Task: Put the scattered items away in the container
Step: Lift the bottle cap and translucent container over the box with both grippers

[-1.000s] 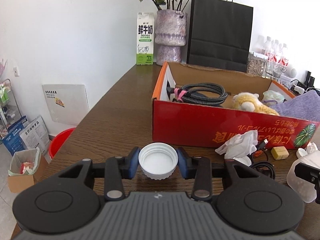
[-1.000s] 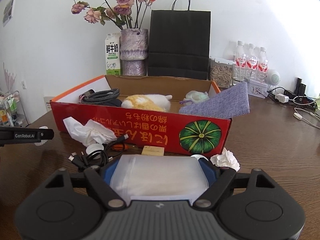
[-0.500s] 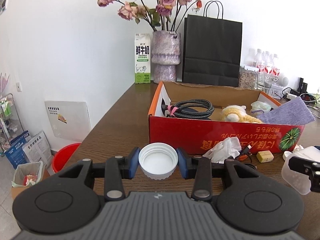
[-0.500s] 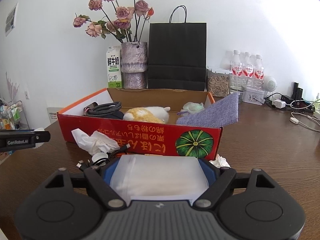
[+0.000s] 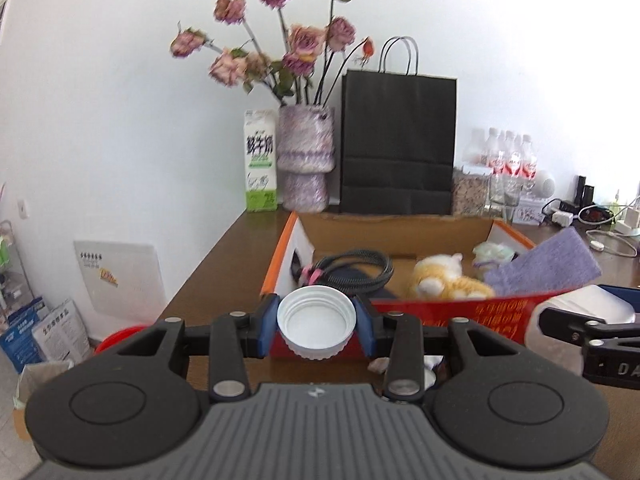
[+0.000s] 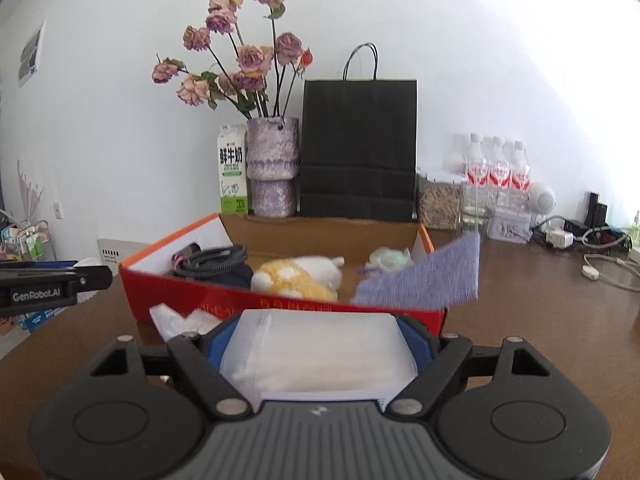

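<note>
My left gripper (image 5: 316,322) is shut on a white bottle cap (image 5: 316,326), held above the table just in front of the red cardboard box (image 5: 500,314). My right gripper (image 6: 318,354) is shut on a white translucent plastic packet (image 6: 320,354), raised before the box's front wall (image 6: 192,294). The box holds a coiled black cable (image 5: 356,266), a yellow plush toy (image 6: 296,278), a pale green item (image 6: 386,258) and a purple cloth (image 6: 432,280). A crumpled white tissue (image 6: 176,318) lies on the table against the box front. The right gripper and its packet also show in the left wrist view (image 5: 580,308).
Behind the box stand a milk carton (image 5: 260,162), a purple vase with dried roses (image 5: 306,164), a black paper bag (image 5: 396,140), water bottles (image 6: 496,168) and a jar (image 6: 438,202). Chargers and cables (image 6: 588,240) lie at the far right. A red bucket (image 5: 116,338) sits on the floor left.
Both grippers have risen with their loads and moved toward the box, so its inside shows more and the items on the table in front have dropped behind the grippers.
</note>
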### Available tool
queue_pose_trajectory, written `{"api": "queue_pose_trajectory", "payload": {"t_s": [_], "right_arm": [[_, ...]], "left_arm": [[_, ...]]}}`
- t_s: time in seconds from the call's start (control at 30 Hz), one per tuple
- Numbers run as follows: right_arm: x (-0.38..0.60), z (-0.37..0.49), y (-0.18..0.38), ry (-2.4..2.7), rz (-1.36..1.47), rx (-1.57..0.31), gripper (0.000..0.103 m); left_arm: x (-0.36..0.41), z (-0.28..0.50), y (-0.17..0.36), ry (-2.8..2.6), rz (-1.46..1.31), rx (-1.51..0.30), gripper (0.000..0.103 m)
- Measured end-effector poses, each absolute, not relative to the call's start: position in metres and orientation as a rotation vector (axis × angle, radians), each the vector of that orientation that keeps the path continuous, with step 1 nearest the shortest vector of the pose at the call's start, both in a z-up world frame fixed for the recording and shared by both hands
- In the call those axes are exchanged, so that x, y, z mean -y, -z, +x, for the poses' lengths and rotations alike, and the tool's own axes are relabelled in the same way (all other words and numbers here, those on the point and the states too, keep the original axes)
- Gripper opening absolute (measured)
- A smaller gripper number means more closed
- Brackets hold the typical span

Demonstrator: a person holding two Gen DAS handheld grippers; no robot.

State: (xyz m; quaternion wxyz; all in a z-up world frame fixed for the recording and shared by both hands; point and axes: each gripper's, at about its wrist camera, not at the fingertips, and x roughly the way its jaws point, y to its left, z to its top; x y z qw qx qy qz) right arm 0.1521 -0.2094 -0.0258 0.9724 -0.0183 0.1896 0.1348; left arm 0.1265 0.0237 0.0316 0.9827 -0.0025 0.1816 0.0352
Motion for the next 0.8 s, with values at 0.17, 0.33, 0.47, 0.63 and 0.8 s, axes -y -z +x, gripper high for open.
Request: {"api": "queue_pose_trajectory", "payload": {"t_s": [0.17, 0.33, 0.47, 0.63, 0.8], "right_arm": [[0.199, 0.180, 0.006, -0.268, -0.029, -0.311, 0.081], [0.192, 0.220, -0.010, -0.261, 0.003, -0.265, 0.081], [0.186, 0.261, -0.016, -0.262, 0.031, -0.242, 0.081], [0.189, 0.292, 0.000, -0.268, 0.056, -0.260, 0.081], [0.192, 0.301, 0.014, -0.256, 0.063, -0.306, 0.081]], "left_arm": [[-0.009, 0.158, -0.051, -0.054, -0.041, -0.311, 0.040], [-0.002, 0.200, -0.062, -0.068, -0.081, -0.296, 0.040], [-0.004, 0.238, -0.060, -0.110, -0.141, -0.281, 0.040], [-0.008, 0.272, -0.044, -0.143, -0.138, -0.304, 0.040], [-0.009, 0.272, -0.027, -0.170, -0.094, -0.318, 0.040]]}}
